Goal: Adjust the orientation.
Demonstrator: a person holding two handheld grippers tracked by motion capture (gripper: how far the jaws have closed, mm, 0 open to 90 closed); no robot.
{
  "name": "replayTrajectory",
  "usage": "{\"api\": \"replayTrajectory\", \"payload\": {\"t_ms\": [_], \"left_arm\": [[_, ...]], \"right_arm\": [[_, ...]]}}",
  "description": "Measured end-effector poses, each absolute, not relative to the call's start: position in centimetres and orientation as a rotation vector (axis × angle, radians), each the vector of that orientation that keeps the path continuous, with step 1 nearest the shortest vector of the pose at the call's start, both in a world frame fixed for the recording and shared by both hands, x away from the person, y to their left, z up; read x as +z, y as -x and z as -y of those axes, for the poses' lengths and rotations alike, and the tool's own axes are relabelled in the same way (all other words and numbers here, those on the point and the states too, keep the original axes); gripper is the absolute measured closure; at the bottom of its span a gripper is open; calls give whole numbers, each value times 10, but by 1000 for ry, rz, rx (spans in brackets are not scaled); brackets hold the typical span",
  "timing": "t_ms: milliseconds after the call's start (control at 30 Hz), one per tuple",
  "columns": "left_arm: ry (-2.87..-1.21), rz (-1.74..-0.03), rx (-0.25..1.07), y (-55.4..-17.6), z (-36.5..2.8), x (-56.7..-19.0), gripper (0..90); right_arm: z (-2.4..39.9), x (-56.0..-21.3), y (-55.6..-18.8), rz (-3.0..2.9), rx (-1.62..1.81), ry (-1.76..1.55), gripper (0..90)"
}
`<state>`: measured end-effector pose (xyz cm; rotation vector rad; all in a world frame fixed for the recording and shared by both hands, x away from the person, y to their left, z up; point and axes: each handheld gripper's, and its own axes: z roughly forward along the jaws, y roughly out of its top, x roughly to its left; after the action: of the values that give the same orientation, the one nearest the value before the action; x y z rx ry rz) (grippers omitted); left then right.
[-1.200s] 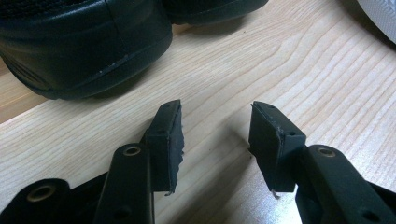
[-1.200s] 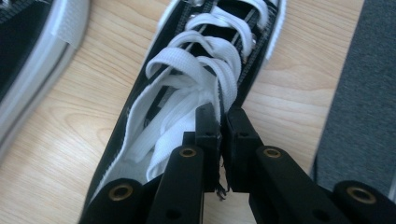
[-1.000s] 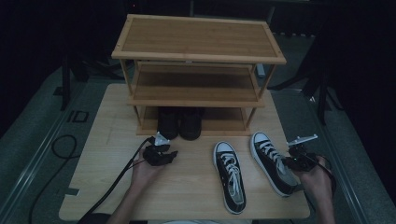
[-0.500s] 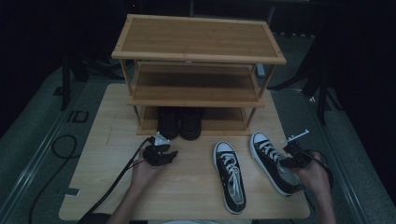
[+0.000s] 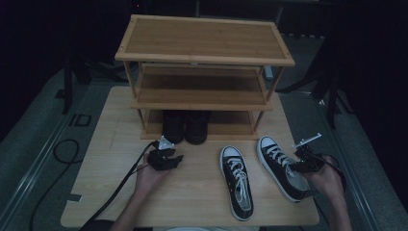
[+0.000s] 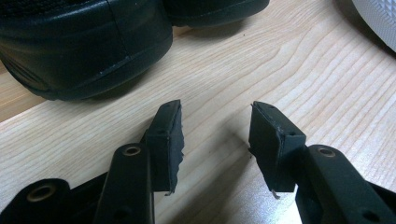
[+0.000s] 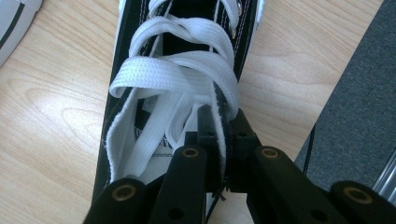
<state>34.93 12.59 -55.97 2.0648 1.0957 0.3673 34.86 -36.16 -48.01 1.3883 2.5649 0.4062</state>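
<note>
Two black high-top sneakers with white laces lie on the wooden table (image 5: 110, 144). The left sneaker (image 5: 237, 185) lies free. My right gripper (image 5: 300, 166) (image 7: 223, 122) is at the rear opening of the right sneaker (image 5: 278, 161) (image 7: 177, 56). Its jaws have just been closing and are shut on the sneaker's side wall beside the laces. My left gripper (image 5: 169, 160) (image 6: 215, 126) rests low over the table. It is open with bare wood between its jaws, just short of a black shoe (image 6: 84, 42).
A three-tier bamboo shoe rack (image 5: 204, 38) stands at the back of the table. A pair of black shoes (image 5: 185, 126) sits on its bottom level. The table's right edge and grey floor (image 7: 355, 93) are close beside the held sneaker. Cables trail off the front left.
My right gripper has shifted slightly left at the sneaker's rear opening. The left hand and gripper have not moved.
</note>
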Motion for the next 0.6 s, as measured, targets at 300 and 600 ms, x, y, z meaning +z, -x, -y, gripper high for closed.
{"api": "replayTrajectory", "payload": {"t_ms": [300,600], "left_arm": [[-2059,-1094,355,-350,-127,-560,548],[-2061,-1093,357,-350,-127,-560,548]], "right_arm": [[364,-469,-345,-2543,424,-1386,877],[365,-460,-341,-2550,472,-1369,877]]}}
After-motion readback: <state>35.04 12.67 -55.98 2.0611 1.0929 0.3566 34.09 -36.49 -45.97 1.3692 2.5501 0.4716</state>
